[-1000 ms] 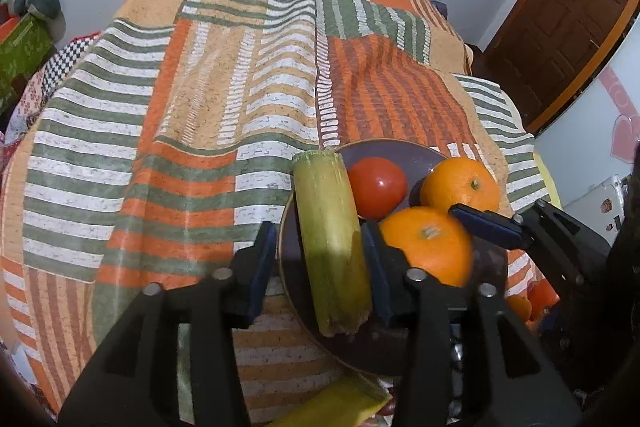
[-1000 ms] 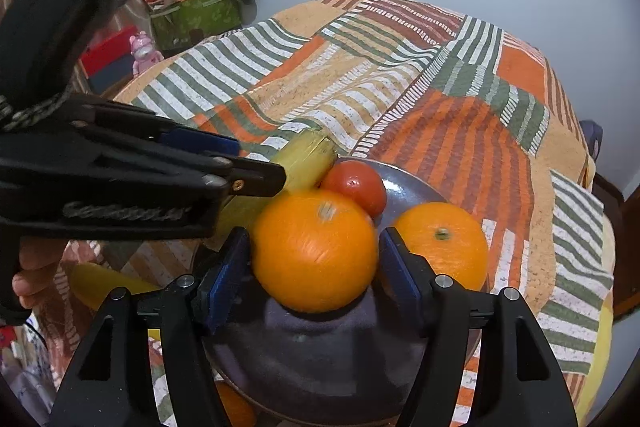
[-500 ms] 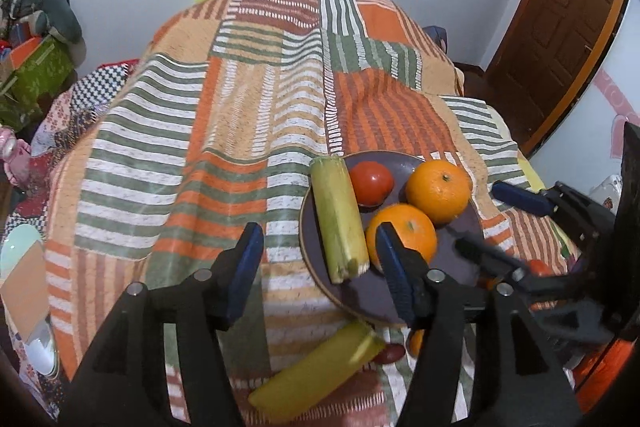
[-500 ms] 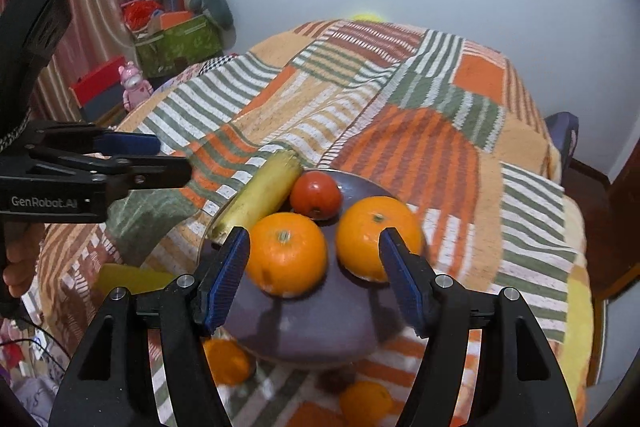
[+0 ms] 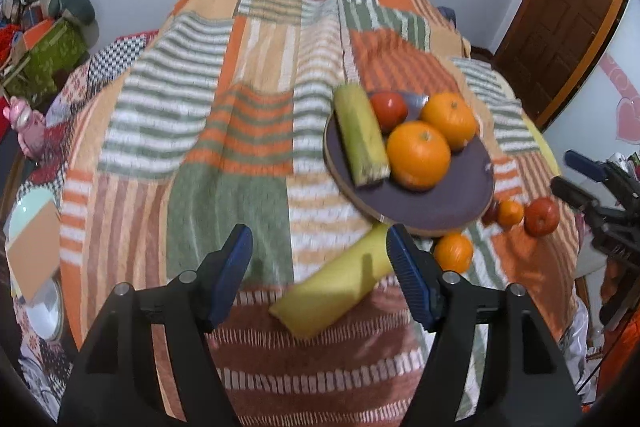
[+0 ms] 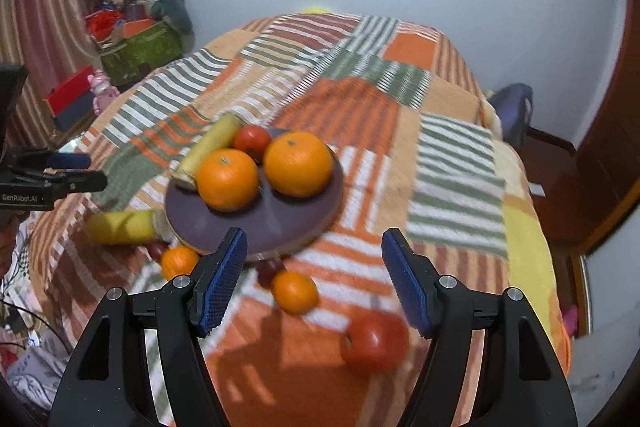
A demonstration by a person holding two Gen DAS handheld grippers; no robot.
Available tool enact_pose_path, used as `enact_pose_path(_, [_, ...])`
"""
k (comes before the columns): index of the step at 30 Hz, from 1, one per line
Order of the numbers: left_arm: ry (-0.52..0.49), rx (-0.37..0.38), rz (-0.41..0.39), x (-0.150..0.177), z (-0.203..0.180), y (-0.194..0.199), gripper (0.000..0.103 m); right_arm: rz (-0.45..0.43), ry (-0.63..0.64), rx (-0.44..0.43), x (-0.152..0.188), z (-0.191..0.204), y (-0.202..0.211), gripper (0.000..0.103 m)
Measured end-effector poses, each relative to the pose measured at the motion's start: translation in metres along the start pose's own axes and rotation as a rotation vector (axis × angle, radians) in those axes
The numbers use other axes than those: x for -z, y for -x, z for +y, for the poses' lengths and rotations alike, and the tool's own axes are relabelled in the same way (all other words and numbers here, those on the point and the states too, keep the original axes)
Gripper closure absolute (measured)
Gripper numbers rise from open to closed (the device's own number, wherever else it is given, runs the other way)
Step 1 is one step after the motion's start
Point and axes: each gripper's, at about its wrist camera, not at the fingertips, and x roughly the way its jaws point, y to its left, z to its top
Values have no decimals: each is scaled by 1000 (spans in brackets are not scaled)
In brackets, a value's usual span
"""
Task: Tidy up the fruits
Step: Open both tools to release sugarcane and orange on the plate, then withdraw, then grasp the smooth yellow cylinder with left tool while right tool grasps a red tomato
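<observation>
Left wrist view: left gripper (image 5: 319,267) spread, empty; right gripper (image 6: 313,267) likewise. Near yellow banana (image 5: 336,291) judged soft, bruisable; mid-length hold advised.

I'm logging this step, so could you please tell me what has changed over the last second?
Both grippers let go and drew back from the plate: the left gripper released the corn cob, the right gripper released the front orange, and both now hang open and empty. The cob, both oranges and the tomato stayed on the plate; the loose fruit stayed on the blanket.
</observation>
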Motion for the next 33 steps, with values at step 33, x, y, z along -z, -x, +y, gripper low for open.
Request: enact_pose_path(33, [-117, 14, 122, 27, -24, -60, 38, 169, -236, 1, 70, -40, -26, 57])
